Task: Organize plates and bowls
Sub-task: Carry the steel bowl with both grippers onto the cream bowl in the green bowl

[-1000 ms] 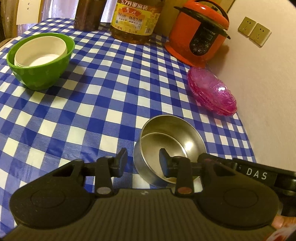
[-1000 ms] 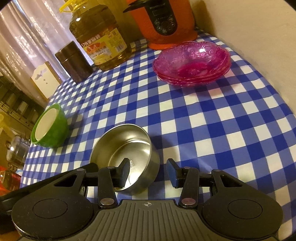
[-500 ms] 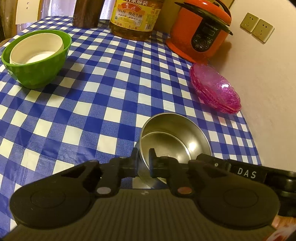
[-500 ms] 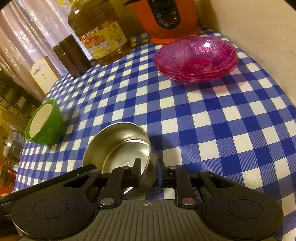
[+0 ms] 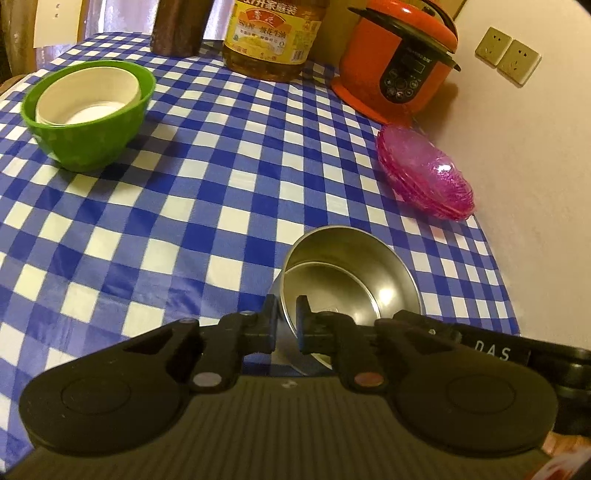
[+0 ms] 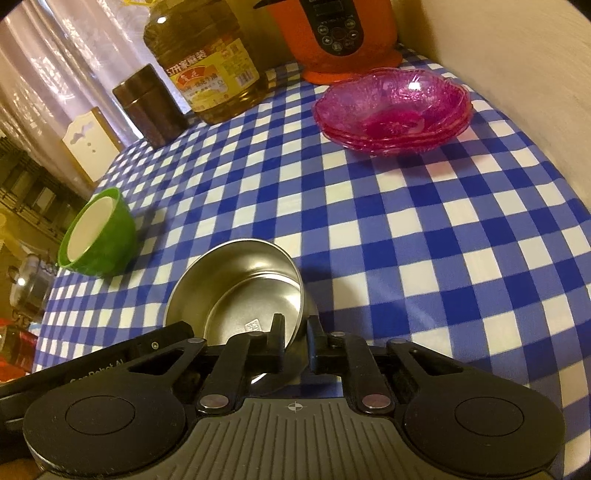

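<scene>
A steel bowl (image 5: 354, 273) sits at the near edge of the blue checked tablecloth, slightly raised. My left gripper (image 5: 287, 325) is shut on its left rim. My right gripper (image 6: 297, 341) is shut on the right rim of the same steel bowl (image 6: 240, 284). A green bowl (image 5: 92, 110) with a white bowl (image 5: 88, 98) nested inside stands at the far left, also in the right wrist view (image 6: 99, 236). A stack of pink glass plates (image 5: 424, 173) lies at the right by the wall, and shows in the right wrist view (image 6: 395, 107).
An orange rice cooker (image 5: 399, 62), a big oil bottle (image 5: 273, 37) and a dark brown canister (image 5: 177, 26) stand along the back. A wall with sockets (image 5: 509, 55) borders the table on the right. The tablecloth (image 5: 221, 166) stretches between the bowls.
Both grippers closed from open onto opposite rims of the steel bowl. The bowl now looks lifted and tipped a little, and both views have moved slightly.
</scene>
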Demonstrator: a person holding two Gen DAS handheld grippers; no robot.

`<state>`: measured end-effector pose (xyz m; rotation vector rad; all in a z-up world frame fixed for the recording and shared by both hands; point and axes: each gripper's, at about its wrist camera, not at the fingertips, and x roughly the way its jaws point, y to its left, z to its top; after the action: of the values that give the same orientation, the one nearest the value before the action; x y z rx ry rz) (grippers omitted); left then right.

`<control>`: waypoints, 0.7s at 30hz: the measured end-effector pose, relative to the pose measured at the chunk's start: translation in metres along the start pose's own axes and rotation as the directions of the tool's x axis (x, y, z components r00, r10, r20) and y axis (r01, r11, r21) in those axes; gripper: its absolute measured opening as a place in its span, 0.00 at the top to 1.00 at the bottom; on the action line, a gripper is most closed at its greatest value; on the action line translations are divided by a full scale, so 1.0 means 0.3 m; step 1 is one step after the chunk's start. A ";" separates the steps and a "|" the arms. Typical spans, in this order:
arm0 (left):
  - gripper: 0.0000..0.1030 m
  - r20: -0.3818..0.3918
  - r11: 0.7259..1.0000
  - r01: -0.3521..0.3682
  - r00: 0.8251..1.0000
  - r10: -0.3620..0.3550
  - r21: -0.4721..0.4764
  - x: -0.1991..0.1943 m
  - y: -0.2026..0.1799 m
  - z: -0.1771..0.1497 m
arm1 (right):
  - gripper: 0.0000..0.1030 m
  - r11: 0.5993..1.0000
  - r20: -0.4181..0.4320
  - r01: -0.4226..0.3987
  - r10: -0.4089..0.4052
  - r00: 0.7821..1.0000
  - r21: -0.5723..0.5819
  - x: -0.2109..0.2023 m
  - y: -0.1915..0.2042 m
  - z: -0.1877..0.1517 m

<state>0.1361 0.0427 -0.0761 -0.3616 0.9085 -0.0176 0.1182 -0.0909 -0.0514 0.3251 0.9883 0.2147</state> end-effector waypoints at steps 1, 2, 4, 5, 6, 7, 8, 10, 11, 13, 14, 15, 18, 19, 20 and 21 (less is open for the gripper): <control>0.92 0.003 1.000 -0.002 1.000 0.002 -0.002 -0.011 0.005 -0.001 | 0.89 1.000 0.000 -0.004 0.004 1.000 0.001 -0.008 0.007 -0.004; 0.92 0.007 1.000 -0.004 1.000 0.004 -0.003 -0.023 0.010 -0.001 | 0.89 1.000 0.001 -0.007 0.007 1.000 0.000 -0.014 0.014 -0.005; 0.92 0.016 1.000 -0.006 1.000 0.006 -0.008 -0.046 0.020 0.000 | 0.89 1.000 0.003 -0.013 0.013 1.000 -0.008 -0.028 0.034 -0.007; 0.92 0.021 1.000 -0.008 1.000 0.008 -0.009 -0.059 0.025 0.002 | 0.89 1.000 0.005 -0.016 0.016 1.000 -0.012 -0.033 0.044 -0.007; 0.92 0.026 1.000 -0.009 1.000 0.010 -0.011 -0.070 0.028 0.005 | 0.89 1.000 0.008 -0.020 0.020 1.000 -0.016 -0.039 0.054 -0.006; 0.92 0.032 1.000 -0.010 0.999 0.011 -0.014 -0.082 0.034 0.009 | 0.89 1.000 0.009 -0.023 0.024 1.000 -0.021 -0.043 0.066 -0.004; 0.92 0.038 1.000 -0.012 0.999 0.012 -0.017 -0.095 0.041 0.013 | 0.89 0.999 0.011 -0.027 0.027 1.000 -0.026 -0.046 0.077 -0.002; 0.92 0.048 1.000 -0.016 0.999 0.017 -0.021 -0.117 0.053 0.020 | 0.89 0.999 0.016 -0.034 0.035 0.999 -0.036 -0.055 0.103 0.003; 0.92 0.054 1.000 -0.020 0.998 0.021 -0.023 -0.130 0.062 0.026 | 0.89 0.998 0.017 -0.038 0.039 0.999 -0.041 -0.057 0.115 0.005; 0.92 0.068 0.999 -0.025 0.997 0.027 -0.031 -0.154 0.078 0.038 | 0.89 0.997 0.018 -0.047 0.048 0.999 -0.057 -0.061 0.146 0.011; 0.92 0.074 0.999 -0.027 0.997 0.030 -0.035 -0.164 0.086 0.044 | 0.89 0.997 0.017 -0.051 0.052 0.998 -0.063 -0.062 0.159 0.013; 0.92 0.082 0.999 -0.029 0.996 0.032 -0.040 -0.176 0.096 0.051 | 0.89 0.996 0.018 -0.057 0.058 0.998 -0.069 -0.063 0.174 0.016; 0.92 0.103 0.998 -0.035 0.994 0.040 -0.054 -0.208 0.131 0.077 | 0.89 0.993 0.019 -0.070 0.072 0.997 -0.091 -0.061 0.223 0.029; 0.92 0.109 0.998 -0.037 0.993 0.043 -0.057 -0.217 0.143 0.083 | 0.89 0.993 0.020 -0.073 0.076 0.997 -0.097 -0.060 0.236 0.032; 0.92 0.114 0.997 -0.039 0.992 0.046 -0.061 -0.226 0.155 0.090 | 0.89 0.992 0.021 -0.080 0.083 0.996 -0.101 -0.058 0.256 0.037; 0.92 0.120 0.997 -0.041 0.992 0.049 -0.066 -0.235 0.169 0.099 | 0.89 0.991 0.021 -0.086 0.089 0.996 -0.103 -0.056 0.271 0.044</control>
<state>0.1084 0.1110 -0.0214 -0.3968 0.7973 0.0746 0.1178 -0.0229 -0.0021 0.2772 0.9350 0.3393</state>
